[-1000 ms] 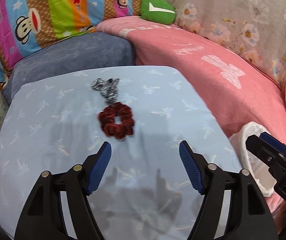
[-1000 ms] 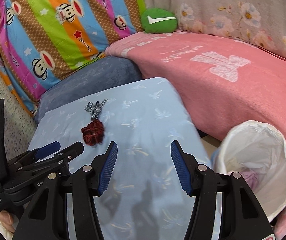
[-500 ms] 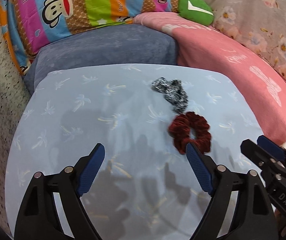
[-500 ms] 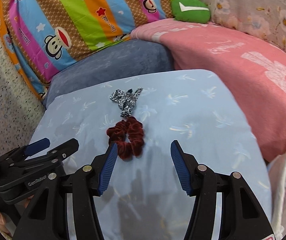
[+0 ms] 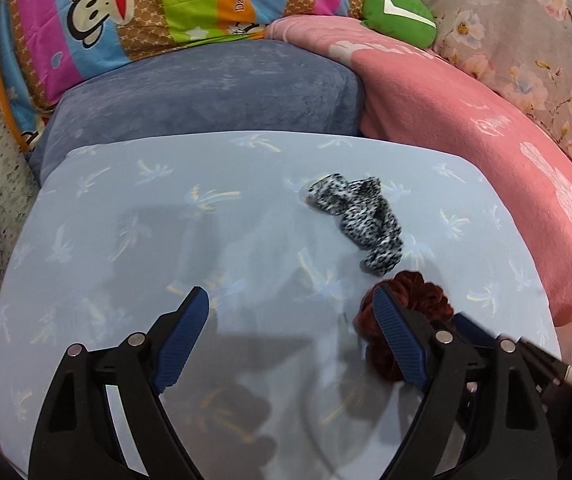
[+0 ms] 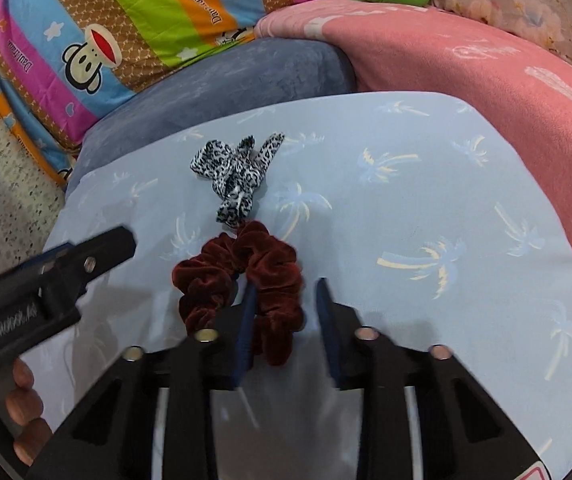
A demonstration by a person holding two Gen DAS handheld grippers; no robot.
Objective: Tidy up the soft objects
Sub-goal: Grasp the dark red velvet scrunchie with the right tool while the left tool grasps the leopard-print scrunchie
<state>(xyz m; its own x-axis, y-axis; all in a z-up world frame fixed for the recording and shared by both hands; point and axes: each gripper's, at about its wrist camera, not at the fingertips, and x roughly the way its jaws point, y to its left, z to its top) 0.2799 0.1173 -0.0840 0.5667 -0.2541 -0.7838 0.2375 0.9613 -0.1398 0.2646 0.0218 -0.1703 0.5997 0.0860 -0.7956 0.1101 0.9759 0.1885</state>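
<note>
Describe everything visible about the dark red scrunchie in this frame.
The scrunchie is a gathered ring of dark red, velvet-looking fabric lying flat on the pale blue palm-print cushion. Its far edge touches or nearly touches the leopard-print bow. The right gripper has one of its jaws inside the ring and the other outside, straddling the near right side with a gap left; it is not yet pinched.

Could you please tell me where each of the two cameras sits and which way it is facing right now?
Left wrist: on the left gripper, facing along its open fingers across the light blue cushion; the right gripper's tip shows at right.
Right wrist: on the right gripper, facing the dark red scrunchie; the left gripper and a hand show.
Shared: scrunchie, leopard-print hair tie, cushion.
</note>
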